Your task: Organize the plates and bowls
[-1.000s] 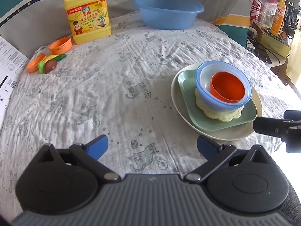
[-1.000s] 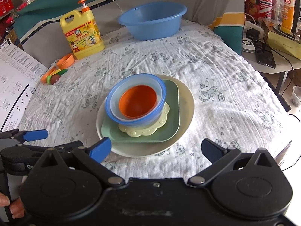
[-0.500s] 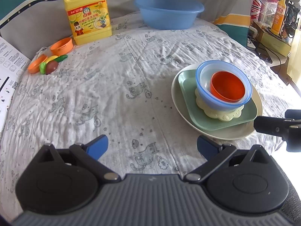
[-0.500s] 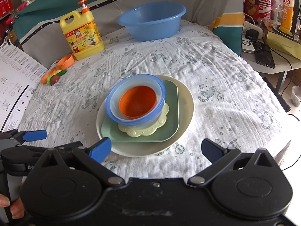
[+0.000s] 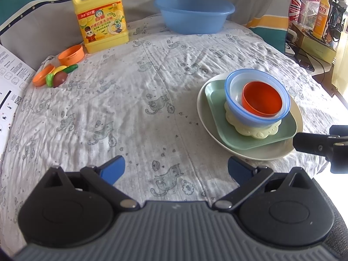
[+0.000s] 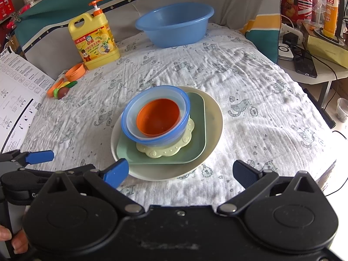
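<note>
So the small orange plastic bowl (image 6: 158,117) sits nested in the translucent blue plastic bowl (image 6: 155,117), stacked on plates mid-tabletop (image 6: 250,87). It looks light and slick, so I'd pinch its rim. My left gripper (image 5: 176,169) and right gripper (image 6: 180,173) both have jaws apart, holding nothing.

Left black plastic tongs (image 5: 175,169) and right black plastic tongs (image 6: 178,172): blue-tipped fingers, silver pivot screws, ribbed grey housing.

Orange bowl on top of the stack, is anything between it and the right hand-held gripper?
Nothing visible. The right hand-held gripper is open and faces the orange bowl across the stack's near rims.
</note>
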A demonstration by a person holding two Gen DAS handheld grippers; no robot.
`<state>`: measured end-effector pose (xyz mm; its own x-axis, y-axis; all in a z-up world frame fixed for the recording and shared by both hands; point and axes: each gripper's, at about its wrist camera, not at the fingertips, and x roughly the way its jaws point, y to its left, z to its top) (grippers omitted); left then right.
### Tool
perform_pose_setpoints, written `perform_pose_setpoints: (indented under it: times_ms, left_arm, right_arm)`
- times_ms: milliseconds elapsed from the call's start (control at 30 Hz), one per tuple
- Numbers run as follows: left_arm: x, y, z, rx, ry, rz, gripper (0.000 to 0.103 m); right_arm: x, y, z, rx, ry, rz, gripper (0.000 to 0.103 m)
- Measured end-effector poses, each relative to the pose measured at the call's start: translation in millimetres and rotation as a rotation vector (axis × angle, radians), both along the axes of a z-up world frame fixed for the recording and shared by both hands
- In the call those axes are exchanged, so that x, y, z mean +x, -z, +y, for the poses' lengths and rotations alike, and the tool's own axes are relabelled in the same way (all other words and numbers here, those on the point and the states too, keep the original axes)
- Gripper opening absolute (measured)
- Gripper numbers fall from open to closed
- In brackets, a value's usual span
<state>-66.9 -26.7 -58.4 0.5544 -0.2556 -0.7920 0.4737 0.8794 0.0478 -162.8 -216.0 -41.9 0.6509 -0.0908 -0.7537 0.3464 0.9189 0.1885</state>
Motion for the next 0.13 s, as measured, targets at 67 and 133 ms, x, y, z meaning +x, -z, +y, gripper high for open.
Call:
perform_pose_setpoints:
  times_ms: [67, 133]
  left_arm:
    - [-0.1, 0.0, 0.0, -0.001, 0.001, 0.002, 0.103]
    - [-0.7, -0.5, -0.4, -0.001, 0.006, 0.002, 0.103]
  right_arm:
    - [-1.7, 0.0, 0.9, 0.002, 0.006, 0.001, 0.103]
    - [-2.4, -0.1, 1.5, 0.004, 0.009, 0.002, 0.103]
